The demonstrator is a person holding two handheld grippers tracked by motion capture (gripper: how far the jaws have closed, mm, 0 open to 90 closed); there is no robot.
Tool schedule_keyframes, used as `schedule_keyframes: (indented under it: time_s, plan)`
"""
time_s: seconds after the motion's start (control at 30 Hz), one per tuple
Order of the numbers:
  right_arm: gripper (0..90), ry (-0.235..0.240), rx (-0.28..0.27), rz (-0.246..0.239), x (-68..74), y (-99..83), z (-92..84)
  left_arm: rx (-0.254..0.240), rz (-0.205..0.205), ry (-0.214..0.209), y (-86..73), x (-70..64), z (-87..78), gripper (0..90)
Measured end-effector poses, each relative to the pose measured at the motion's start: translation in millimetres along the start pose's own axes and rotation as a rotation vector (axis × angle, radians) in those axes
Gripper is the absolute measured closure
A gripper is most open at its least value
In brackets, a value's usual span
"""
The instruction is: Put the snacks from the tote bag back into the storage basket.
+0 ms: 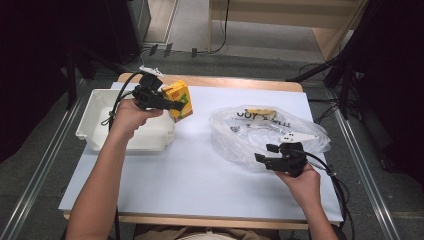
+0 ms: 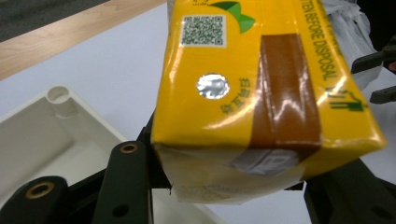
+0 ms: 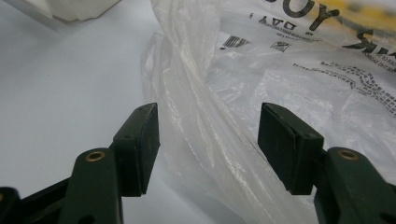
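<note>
A yellow drink carton (image 1: 181, 96) is clamped between the jaws of my left gripper (image 1: 175, 106), held above the table by the white tray's far right corner. In the left gripper view the carton (image 2: 252, 93) shows a QR code, a foil straw spot and a brown stripe, and my left gripper (image 2: 233, 186) is shut on its sides. My right gripper (image 1: 265, 153) rests at the near left edge of a crumpled clear plastic bag (image 1: 260, 127). Its jaws stand open (image 3: 208, 140), and a fold of the bag (image 3: 289, 70) runs between them without being pinched.
The white tray (image 1: 90, 122) sits at the left of the white table sheet, and its inside (image 2: 56, 135) lies just below the carton. Something yellow lies inside the bag at its far side. The tray's corner (image 3: 79, 7) is far beyond the right jaws.
</note>
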State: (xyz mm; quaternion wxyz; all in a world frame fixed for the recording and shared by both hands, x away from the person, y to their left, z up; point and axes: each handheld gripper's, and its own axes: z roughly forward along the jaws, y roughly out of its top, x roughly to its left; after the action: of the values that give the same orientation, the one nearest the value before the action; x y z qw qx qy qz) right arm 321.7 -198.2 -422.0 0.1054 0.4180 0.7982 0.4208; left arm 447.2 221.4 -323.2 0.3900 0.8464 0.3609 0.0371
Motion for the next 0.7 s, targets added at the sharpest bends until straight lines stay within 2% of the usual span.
schedule_keyframes:
  time_s: [0.17,0.5,0.7]
  plan:
    - [40.1,-0.005,-0.01,0.007,0.2,0.1,-2.0,-0.015,-0.022,-0.005,-3.4,6.3,-2.6,51.2]
    - [40.1,-0.011,0.009,-0.005,1.2,-1.7,-1.0,-0.024,-0.017,0.017,-5.4,13.4,-10.2,51.2]
    - [40.1,-0.015,0.007,-0.001,1.8,-2.2,-2.4,-0.031,-0.028,0.037,-7.5,20.7,-13.7,51.2]
